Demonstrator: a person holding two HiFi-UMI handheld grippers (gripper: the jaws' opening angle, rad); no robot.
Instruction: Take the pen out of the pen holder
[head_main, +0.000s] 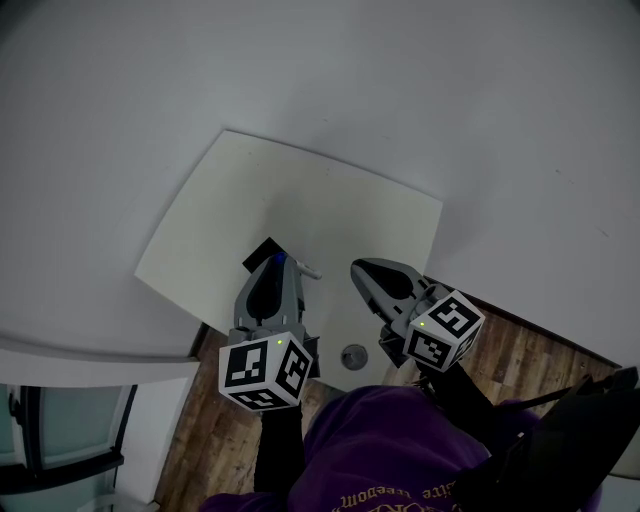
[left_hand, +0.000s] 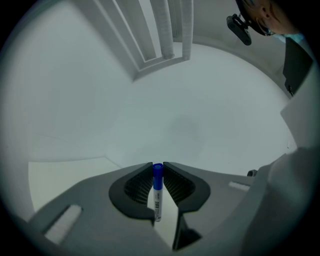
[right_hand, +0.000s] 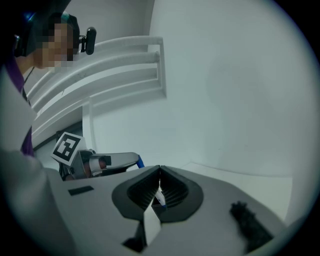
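Note:
A white pen with a blue cap (left_hand: 157, 192) stands upright between the pads of my left gripper (left_hand: 158, 164), which is shut on it. In the head view the left gripper (head_main: 283, 262) hovers over the white table (head_main: 300, 190), and the pen's pale end (head_main: 308, 271) pokes out to the right. A black shape (head_main: 265, 250) beside its tips looks like the pen holder, mostly hidden. My right gripper (head_main: 360, 268) hangs close by on the right, its tips (right_hand: 160, 169) meeting. Through the slit behind them shows a small dark thing with a white and blue bit (right_hand: 158, 199).
A small round fitting (head_main: 353, 355) sits near the table's front edge. Brown wood floor (head_main: 510, 350) lies to the right, and the person's purple clothing (head_main: 380, 450) is below the grippers. White walls surround the table, with slatted panels (left_hand: 165, 30) behind.

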